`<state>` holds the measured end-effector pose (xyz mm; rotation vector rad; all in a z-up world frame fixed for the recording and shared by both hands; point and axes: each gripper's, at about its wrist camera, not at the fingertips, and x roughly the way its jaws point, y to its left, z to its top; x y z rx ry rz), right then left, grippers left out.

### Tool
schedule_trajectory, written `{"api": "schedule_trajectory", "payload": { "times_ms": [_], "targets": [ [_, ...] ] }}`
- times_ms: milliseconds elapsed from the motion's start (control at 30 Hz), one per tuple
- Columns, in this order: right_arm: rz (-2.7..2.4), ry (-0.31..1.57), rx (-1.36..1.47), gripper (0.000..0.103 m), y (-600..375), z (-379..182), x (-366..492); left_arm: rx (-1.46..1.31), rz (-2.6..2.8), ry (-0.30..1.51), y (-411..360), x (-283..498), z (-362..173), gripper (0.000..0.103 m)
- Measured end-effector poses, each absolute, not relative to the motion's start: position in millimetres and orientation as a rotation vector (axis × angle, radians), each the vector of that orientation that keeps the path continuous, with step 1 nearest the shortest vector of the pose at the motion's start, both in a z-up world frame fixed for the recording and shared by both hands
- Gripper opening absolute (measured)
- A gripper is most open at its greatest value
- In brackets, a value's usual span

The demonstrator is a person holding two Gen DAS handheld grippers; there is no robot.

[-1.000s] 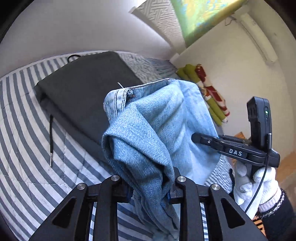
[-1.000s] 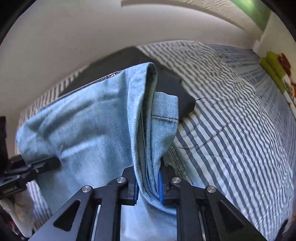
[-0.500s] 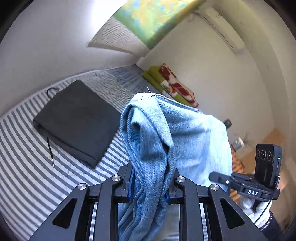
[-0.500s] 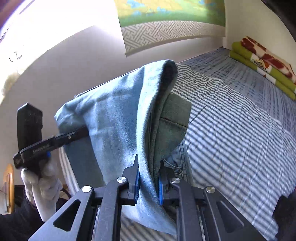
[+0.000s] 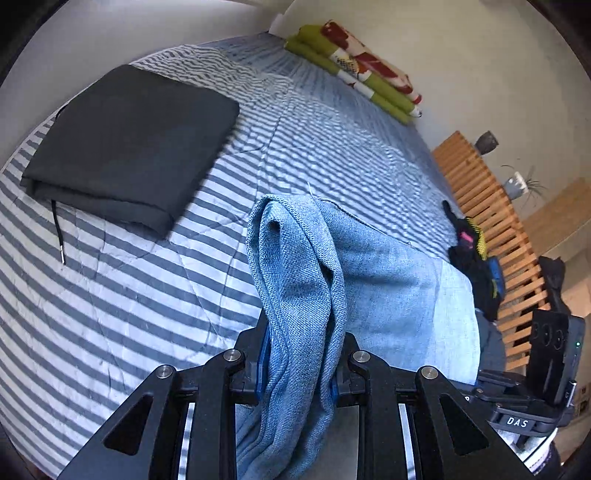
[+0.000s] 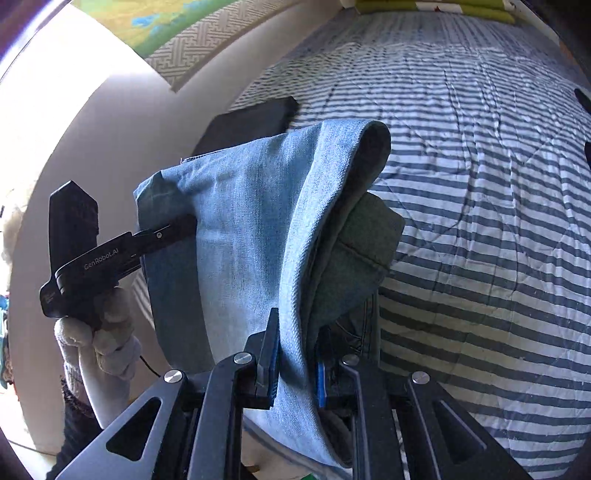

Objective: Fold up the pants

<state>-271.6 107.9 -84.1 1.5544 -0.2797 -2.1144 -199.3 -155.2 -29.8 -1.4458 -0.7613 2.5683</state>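
While both tongs [image 5: 297, 373] grip jeans [image 5: 369, 288], bed [image 5: 110, 295] below

Place: home bedroom
Bed [image 5: 332, 147]: striped quilt, fills mid-frame
Blanket [image 5: 354, 66]: folded, top centre
Wall hanging [image 6: 177, 33]: upper left
Slats [image 5: 491, 229]: wooden, right edge

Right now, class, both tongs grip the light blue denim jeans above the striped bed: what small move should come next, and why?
Probably lower both tongs together to lay the light blue denim jeans on the open striped bedcover. The left tongs and right tongs each pinch a bunched edge, the cloth hangs stretched between them, and the folded dark grey garment lies well clear.
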Motion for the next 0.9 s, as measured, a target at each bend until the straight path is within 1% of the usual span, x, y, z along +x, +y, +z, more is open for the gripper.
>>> {"api": "schedule_trajectory", "payload": {
  "times_ms": [33, 100, 167, 200, 233, 367, 400, 467, 533, 633, 700, 767, 867, 900],
  "targets": [
    [-2.119, -0.239, 1.582, 0.018, 105.8, -94.9, -282.4, -1.481, 2.549, -0.760, -155.8, -211.7, -42.4, 0.026],
    [-2.155, -0.208, 1.680, 0.024, 113.0, -112.6, -304.5, -1.557, 2.507, -0.799, -164.2, -233.6, -68.1, 0.029],
    [-2.202, -0.233, 1.704, 0.024, 130.4, -113.0, -310.2, -1.588, 2.500, -0.837, -170.8, -243.4, -79.8, 0.032],
    [-2.235, -0.250, 1.661, 0.024, 139.9, -105.3, -308.2, -1.576, 2.508, -0.832, -173.1, -246.7, -82.6, 0.035],
    [-2.244, -0.255, 1.613, 0.024, 146.3, -97.5, -301.7, -1.569, 2.519, -0.828, -176.4, -249.2, -85.8, 0.035],
    [-2.174, -0.233, 1.524, 0.024, 158.6, -80.5, -259.9, -1.516, 2.591, -0.791, -183.7, -242.3, -69.6, 0.037],
    [-2.157, -0.214, 1.517, 0.024, 157.2, -79.7, -246.4, -1.504, 2.620, -0.768, -185.3, -237.9, -62.7, 0.039],
    [-2.169, -0.138, 1.510, 0.024, 151.1, -82.2, -224.4, -1.471, 2.696, -0.707, -189.8, -226.2, -43.9, 0.040],
    [-2.158, -0.101, 1.481, 0.024, 144.1, -86.1, -208.7, -1.392, 2.755, -0.647, -187.4, -204.4, -19.5, 0.040],
    [-2.138, -0.184, 1.493, 0.024, 139.0, -100.9, -201.9, -1.276, 2.752, -0.578, -169.2, -170.8, 7.4, 0.040],
    [-2.140, -0.223, 1.498, 0.024, 132.6, -113.6, -204.0, -1.244, 2.740, -0.464, -152.4, -154.6, 9.4, 0.040],
    [-2.145, -0.192, 1.512, 0.024, 123.4, -125.3, -200.9, -1.314, 2.690, -0.414, -142.2, -156.1, -4.2, 0.040],
    [-2.164, -0.101, 1.570, 0.023, 110.8, -143.5, -197.0, -1.482, 2.703, -0.439, -154.1, -171.6, -49.0, 0.039],
    [-2.167, -0.088, 1.576, 0.023, 108.7, -146.8, -196.5, -1.547, 2.696, -0.423, -159.4, -178.5, -69.8, 0.043]
  ]
}}
